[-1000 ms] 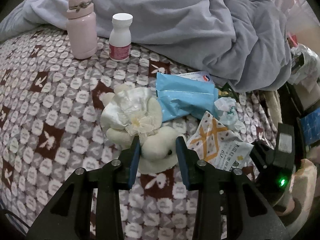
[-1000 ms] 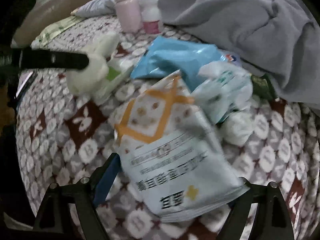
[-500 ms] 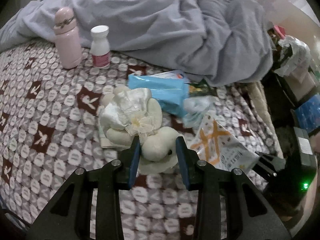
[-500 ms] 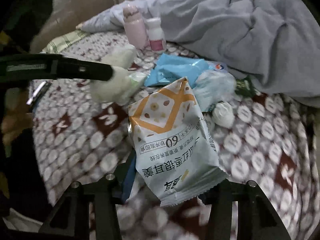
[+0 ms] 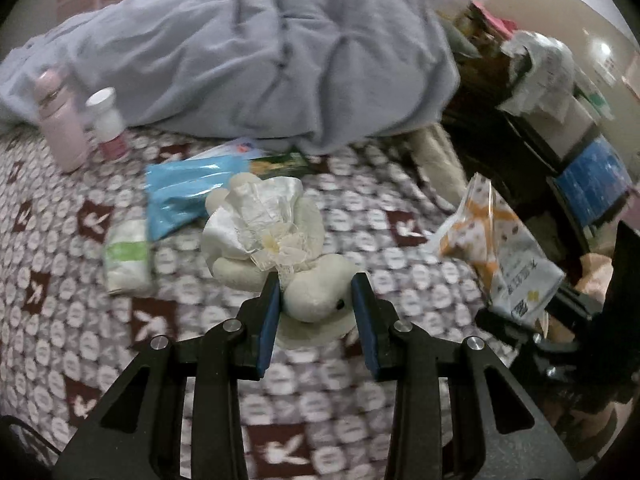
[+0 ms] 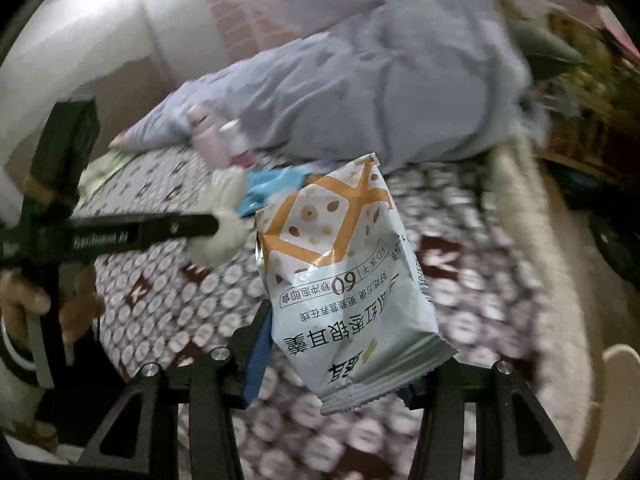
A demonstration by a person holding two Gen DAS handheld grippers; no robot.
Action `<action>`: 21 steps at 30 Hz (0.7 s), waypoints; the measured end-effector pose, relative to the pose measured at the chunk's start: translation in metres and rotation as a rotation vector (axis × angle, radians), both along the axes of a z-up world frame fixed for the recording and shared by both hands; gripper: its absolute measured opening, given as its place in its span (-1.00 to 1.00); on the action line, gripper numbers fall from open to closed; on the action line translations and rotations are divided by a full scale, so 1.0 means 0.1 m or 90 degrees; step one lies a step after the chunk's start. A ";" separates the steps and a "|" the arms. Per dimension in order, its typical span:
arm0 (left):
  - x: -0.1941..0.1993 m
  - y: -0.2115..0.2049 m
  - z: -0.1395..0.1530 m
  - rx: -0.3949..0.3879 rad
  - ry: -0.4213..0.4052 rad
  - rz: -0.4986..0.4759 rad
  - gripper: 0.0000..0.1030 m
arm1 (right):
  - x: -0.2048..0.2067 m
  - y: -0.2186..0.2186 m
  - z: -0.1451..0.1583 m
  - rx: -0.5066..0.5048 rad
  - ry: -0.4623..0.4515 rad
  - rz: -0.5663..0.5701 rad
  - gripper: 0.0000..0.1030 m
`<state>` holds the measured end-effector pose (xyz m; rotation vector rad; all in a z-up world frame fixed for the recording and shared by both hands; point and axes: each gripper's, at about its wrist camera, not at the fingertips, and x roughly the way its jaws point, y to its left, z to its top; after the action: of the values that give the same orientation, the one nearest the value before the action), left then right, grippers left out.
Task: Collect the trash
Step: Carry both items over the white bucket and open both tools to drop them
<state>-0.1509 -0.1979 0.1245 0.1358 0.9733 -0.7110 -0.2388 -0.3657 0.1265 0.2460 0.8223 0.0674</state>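
A grey duvet (image 5: 256,64) is heaped across the far half of the bed (image 5: 56,320), whose patterned cover carries the remaining litter: a blue packet (image 5: 180,196) and a small green-and-white pack (image 5: 126,256), with a pink flask (image 5: 60,120) and a white bottle (image 5: 106,120) standing together, lids on, contents unseen. Above it, the right gripper (image 6: 332,356) has just been closing and now pinches the lower end of a snack bag (image 6: 344,276), which hangs clear of the cover. The left gripper (image 5: 316,304) is clamped on the head of a cream plush toy (image 5: 276,248), also held up off the bed. No bin shows in either view, so where the haul goes cannot be told. To carry well, both grips likely want steady pressure: the bag is slick and caught only by its edge, and a tilt could slip it loose.
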 end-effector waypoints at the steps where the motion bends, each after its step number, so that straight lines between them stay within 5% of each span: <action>1: -0.04 -0.07 0.02 0.000 -0.003 -0.008 -0.36 | -0.04 -0.05 0.02 0.000 -0.003 -0.009 -0.04; 21: -0.69 -1.32 0.19 -0.024 -0.003 -0.177 -0.36 | -0.91 -1.08 0.12 -0.003 -0.022 -0.198 -0.03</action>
<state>-0.2195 -0.3296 0.1436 0.2426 0.9456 -0.9829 -0.3299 -0.4735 0.1387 0.3652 0.7422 -0.2216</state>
